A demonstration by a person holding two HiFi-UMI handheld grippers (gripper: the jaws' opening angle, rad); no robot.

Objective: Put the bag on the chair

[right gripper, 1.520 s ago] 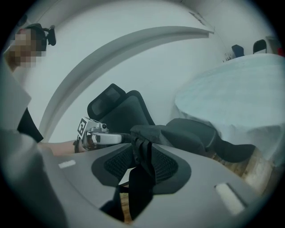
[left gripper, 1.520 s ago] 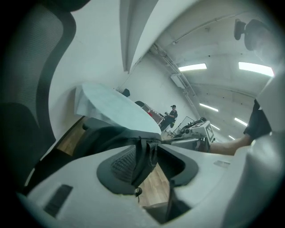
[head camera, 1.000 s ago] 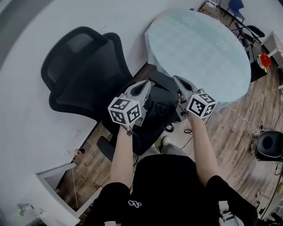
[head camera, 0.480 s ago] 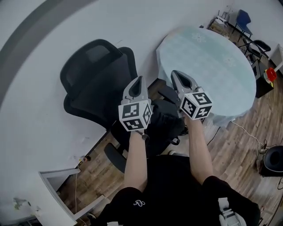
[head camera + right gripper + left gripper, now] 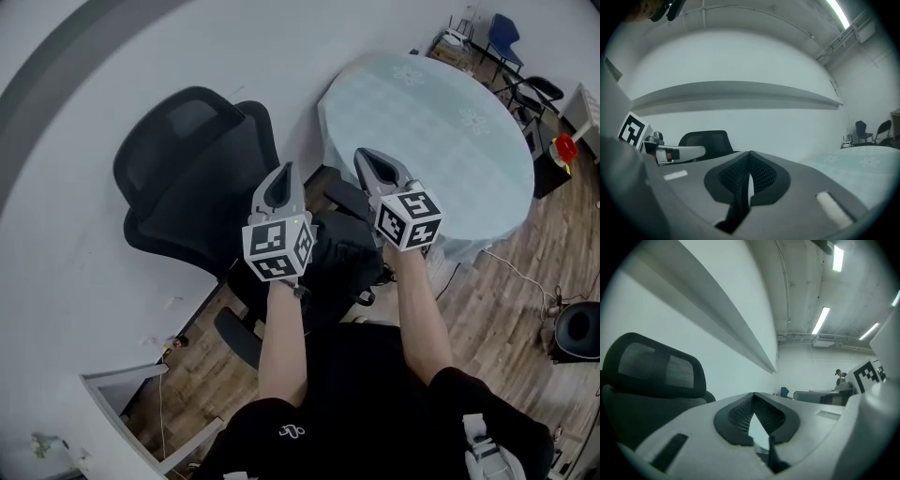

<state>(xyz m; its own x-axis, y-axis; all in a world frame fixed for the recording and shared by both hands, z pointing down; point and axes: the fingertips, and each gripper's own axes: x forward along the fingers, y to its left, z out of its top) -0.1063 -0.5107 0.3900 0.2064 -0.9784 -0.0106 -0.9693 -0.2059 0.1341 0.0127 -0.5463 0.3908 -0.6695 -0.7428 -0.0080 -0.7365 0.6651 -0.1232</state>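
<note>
Two grippers have moved since a second ago: we note the left gripper and right gripper lifted off the black bag, tips now angled toward the wall, each pair of jaws closed together. The bag lies on the chair seat beneath them, near the round desk.

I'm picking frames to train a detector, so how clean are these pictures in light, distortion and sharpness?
Head view: strong wide-angle bending, even light, no glare; the black bag merges with the black chair. Left gripper view: dark round border, ceiling lights blown white, near jaws soft. Right gripper view: same border, wall ledge bowed, one bright ceiling strip.
</note>
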